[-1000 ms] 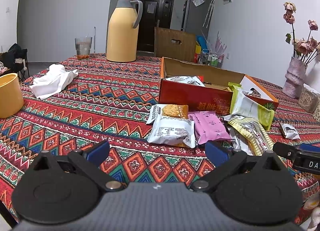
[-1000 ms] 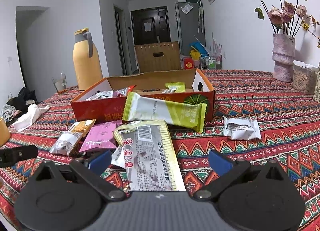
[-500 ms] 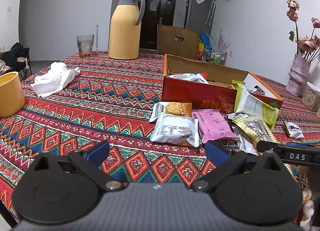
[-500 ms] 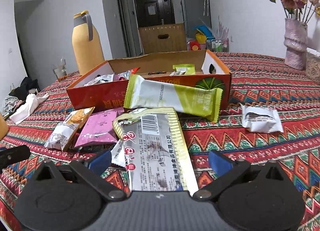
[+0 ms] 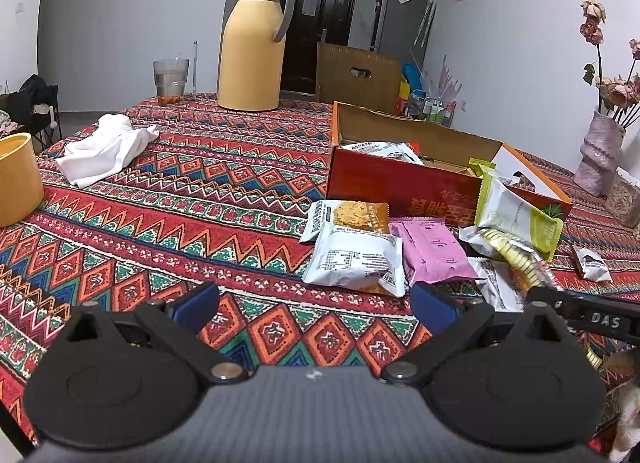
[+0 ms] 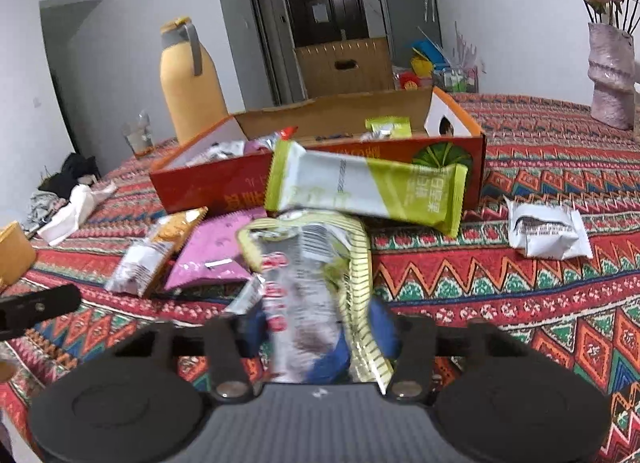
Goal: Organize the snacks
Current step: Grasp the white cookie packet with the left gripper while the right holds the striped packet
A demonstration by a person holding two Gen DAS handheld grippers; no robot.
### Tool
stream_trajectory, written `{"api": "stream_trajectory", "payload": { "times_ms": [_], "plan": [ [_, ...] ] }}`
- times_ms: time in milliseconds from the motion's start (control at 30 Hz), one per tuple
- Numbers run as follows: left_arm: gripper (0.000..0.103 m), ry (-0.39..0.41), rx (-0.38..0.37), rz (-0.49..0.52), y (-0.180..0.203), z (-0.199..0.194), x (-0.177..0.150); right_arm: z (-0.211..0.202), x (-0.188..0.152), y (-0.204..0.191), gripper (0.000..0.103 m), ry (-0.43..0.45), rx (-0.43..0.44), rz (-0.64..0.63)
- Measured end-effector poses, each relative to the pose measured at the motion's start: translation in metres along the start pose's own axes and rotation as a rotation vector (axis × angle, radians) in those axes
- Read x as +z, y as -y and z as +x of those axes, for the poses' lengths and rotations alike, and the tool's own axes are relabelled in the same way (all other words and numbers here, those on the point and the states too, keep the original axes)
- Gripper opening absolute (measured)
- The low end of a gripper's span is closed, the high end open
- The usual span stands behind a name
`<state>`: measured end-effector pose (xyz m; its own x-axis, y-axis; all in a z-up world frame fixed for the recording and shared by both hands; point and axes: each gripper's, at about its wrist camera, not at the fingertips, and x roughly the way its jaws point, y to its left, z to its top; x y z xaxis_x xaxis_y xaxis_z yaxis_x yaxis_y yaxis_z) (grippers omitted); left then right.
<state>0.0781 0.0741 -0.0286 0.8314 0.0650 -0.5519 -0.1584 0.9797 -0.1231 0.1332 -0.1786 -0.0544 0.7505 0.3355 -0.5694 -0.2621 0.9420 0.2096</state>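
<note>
My right gripper (image 6: 320,331) is closing its jaws on a yellow-striped snack packet (image 6: 304,263), which buckles between the blue pads. A green-and-white packet (image 6: 360,187) leans on the front of the open red cardboard box (image 6: 208,187), which holds several snacks. A pink packet (image 6: 212,251) and a biscuit packet (image 6: 140,263) lie to the left, and a small white packet (image 6: 548,231) to the right. My left gripper (image 5: 315,307) hovers open and empty above the tablecloth, just short of two white biscuit packets (image 5: 356,259) and the pink packet (image 5: 432,251).
A yellow thermos jug (image 5: 252,47), a glass (image 5: 171,77) and a crumpled white cloth (image 5: 104,147) sit at the far left of the patterned table. A yellow cup (image 5: 16,179) stands at the left edge. A vase of dried flowers (image 5: 600,155) is at the right.
The right gripper's jaws have closed in from wide open onto the yellow-striped packet, crumpling it. The right gripper edged forward and dipped. The left gripper has stayed put.
</note>
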Motion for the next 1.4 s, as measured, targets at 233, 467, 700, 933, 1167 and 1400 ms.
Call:
{"api": "stream_trajectory", "payload": {
  "times_ms": [233, 467, 700, 933, 1167, 1400],
  "plan": [
    [0.103, -0.004, 0.002, 0.002, 0.002, 0.004, 0.003, -0.017, 0.003, 0.002, 0.037, 0.077, 0.013, -0.014],
    [0.103, -0.009, 0.005, 0.010, 0.008, 0.011, 0.009, -0.030, 0.015, 0.013, 0.037, 0.162, -0.031, -0.012],
    [0.103, -0.019, 0.009, 0.023, 0.017, 0.019, 0.016, -0.029, 0.029, 0.038, 0.037, 0.215, -0.073, 0.029],
    [0.103, -0.028, 0.014, 0.071, 0.039, 0.035, 0.033, -0.015, 0.045, 0.063, 0.037, 0.284, -0.081, 0.083],
    [0.103, -0.073, 0.053, 0.088, 0.052, 0.070, 0.038, 0.003, 0.038, 0.080, 0.037, 0.276, -0.026, 0.142],
    [0.103, -0.102, 0.066, 0.047, 0.042, 0.083, 0.034, 0.004, 0.035, 0.080, 0.037, 0.279, -0.002, 0.140]
  ]
}}
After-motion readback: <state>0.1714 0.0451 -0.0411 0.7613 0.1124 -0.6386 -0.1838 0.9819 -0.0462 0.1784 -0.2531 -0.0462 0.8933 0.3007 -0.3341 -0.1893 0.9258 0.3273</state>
